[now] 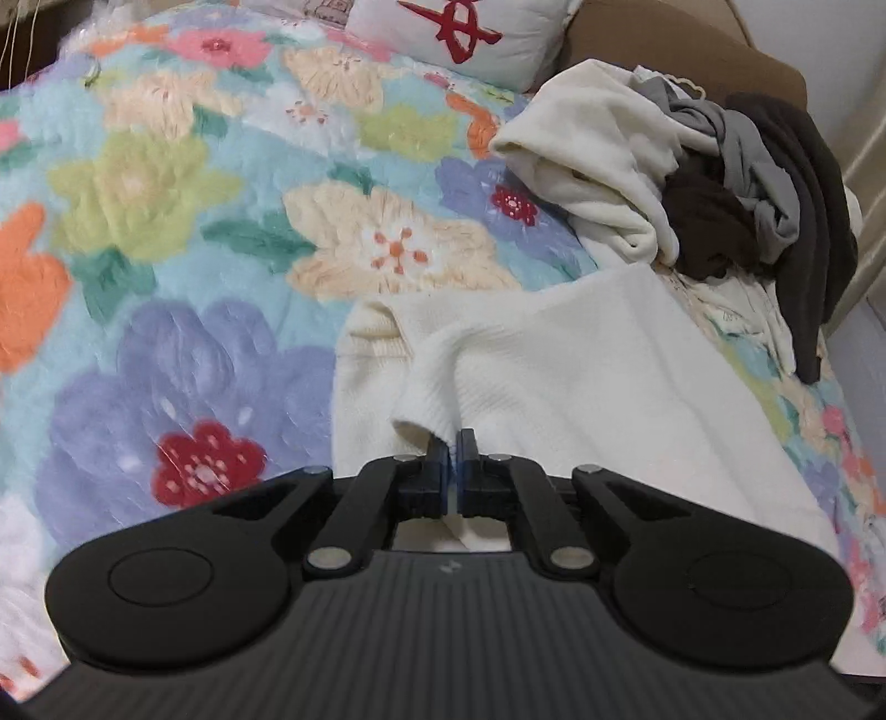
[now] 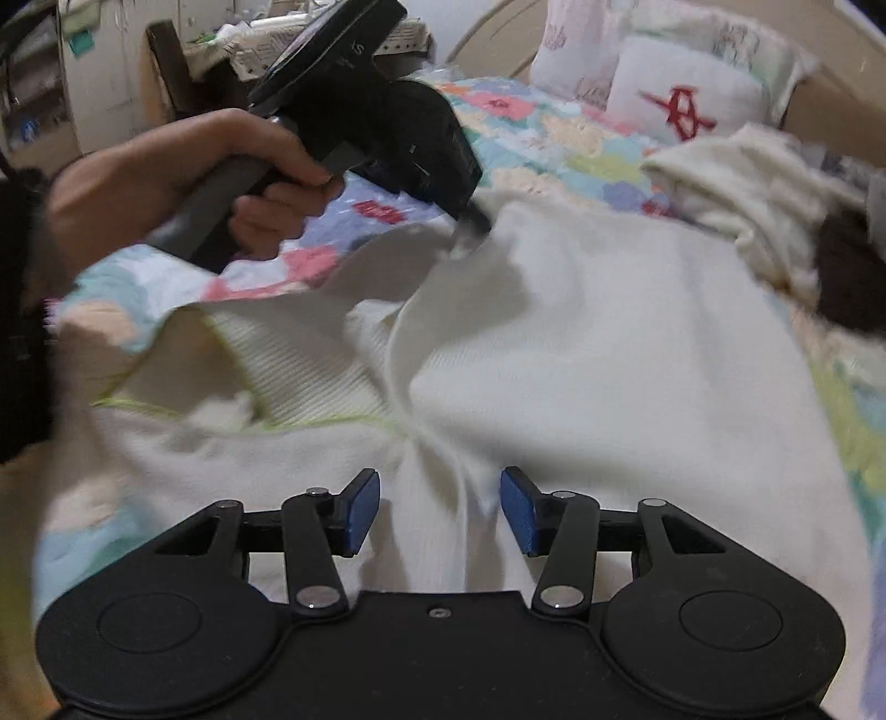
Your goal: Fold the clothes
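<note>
A cream knit sweater (image 1: 581, 387) lies on the floral bed cover; it fills the middle of the right wrist view (image 2: 609, 343). My left gripper (image 1: 455, 443) is shut on a bunched fold of the sweater, and it shows from outside in the right wrist view (image 2: 468, 232), lifting the cloth's far edge. My right gripper (image 2: 440, 507) is open, its blue pads (image 2: 362, 512) either side of a raised crease of the sweater, not pinching it.
A heap of unfolded clothes, cream (image 1: 598, 160), grey and dark brown (image 1: 797, 221), lies at the back right. A white pillow with a red mark (image 1: 459, 33) sits at the bed's head. The floral blanket (image 1: 166, 221) spreads to the left.
</note>
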The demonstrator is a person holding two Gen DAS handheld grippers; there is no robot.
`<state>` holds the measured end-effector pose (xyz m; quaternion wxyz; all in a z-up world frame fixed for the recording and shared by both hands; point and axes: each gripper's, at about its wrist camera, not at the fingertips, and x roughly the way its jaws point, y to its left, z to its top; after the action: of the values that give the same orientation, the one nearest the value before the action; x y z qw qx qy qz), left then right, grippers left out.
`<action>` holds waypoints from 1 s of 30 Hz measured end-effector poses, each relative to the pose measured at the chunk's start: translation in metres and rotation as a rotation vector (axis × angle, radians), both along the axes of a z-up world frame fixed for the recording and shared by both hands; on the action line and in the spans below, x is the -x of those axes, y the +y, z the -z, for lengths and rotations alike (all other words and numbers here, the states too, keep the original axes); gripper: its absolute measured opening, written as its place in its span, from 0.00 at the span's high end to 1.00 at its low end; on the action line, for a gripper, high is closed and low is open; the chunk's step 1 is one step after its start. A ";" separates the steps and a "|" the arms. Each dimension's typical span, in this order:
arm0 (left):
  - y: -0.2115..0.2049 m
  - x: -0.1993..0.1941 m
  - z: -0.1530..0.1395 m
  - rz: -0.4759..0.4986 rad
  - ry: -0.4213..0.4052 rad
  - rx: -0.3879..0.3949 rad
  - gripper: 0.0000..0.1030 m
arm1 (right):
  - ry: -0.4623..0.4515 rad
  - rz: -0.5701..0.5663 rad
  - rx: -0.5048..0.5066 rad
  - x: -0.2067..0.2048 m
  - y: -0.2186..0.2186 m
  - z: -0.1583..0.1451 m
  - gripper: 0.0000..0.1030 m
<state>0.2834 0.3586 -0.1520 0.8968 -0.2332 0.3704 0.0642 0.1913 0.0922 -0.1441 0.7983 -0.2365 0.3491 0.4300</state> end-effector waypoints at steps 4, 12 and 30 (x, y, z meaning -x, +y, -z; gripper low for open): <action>0.010 0.006 -0.013 -0.095 -0.043 -0.021 0.98 | 0.067 0.062 -0.064 -0.017 -0.001 -0.006 0.93; 0.042 0.011 -0.019 -0.256 -0.083 0.061 0.98 | 0.253 0.007 -0.173 -0.016 0.015 -0.022 0.96; -0.059 0.104 -0.048 -0.141 0.102 -0.013 0.56 | 0.408 0.266 -0.190 0.024 -0.155 -0.054 0.49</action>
<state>0.1790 0.2995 -0.1038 0.8714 -0.2494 0.3980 0.1415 0.1672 -0.0628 -0.0897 0.7794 -0.0209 0.4892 0.3909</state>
